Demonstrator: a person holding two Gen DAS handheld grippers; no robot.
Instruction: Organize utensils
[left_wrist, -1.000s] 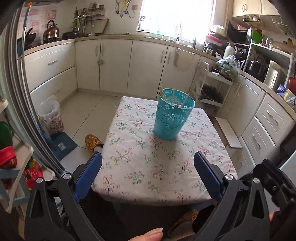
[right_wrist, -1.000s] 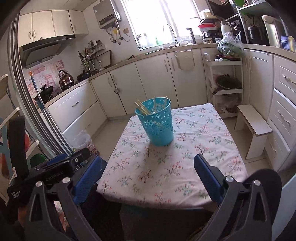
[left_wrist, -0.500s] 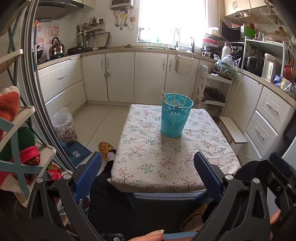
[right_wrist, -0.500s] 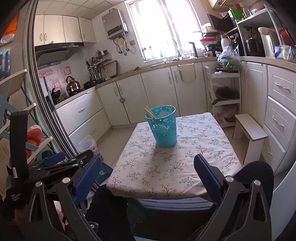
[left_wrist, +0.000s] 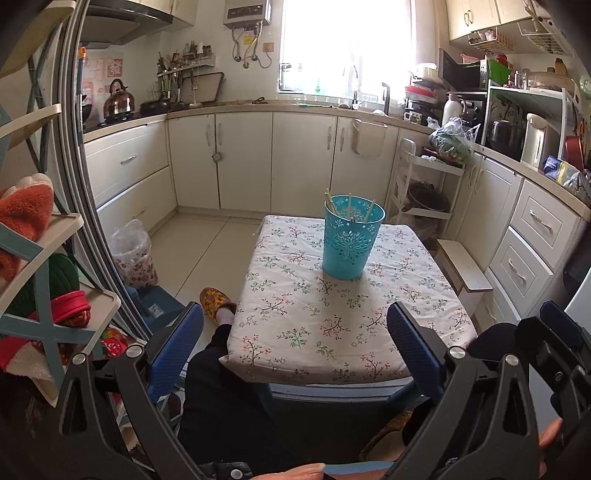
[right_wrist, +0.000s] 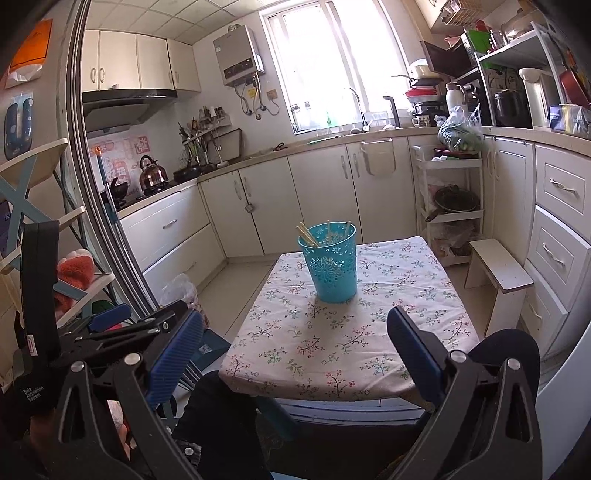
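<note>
A teal perforated cup (left_wrist: 351, 238) (right_wrist: 328, 261) stands upright on the floral-cloth table (left_wrist: 347, 325) (right_wrist: 354, 343), with several pale chopsticks (left_wrist: 349, 205) (right_wrist: 307, 233) leaning inside it. My left gripper (left_wrist: 295, 341) is open and empty, held back off the table's near edge. The right gripper (right_wrist: 295, 345) is likewise open and empty, well short of the cup. In the right wrist view, the left gripper's body (right_wrist: 122, 332) shows at the lower left. No loose utensil lies on the cloth.
The person's dark-trousered legs (left_wrist: 229, 398) sit under the near table edge. A white stool (right_wrist: 498, 269) stands right of the table, a shelf rack (left_wrist: 44, 295) at the left, a bagged bin (left_wrist: 133, 251) on the floor, and cabinets (left_wrist: 288, 158) around.
Both grippers have drawn back and risen away from the table, so the cup looks smaller and farther. Both stay open and empty. The cup has not moved.
</note>
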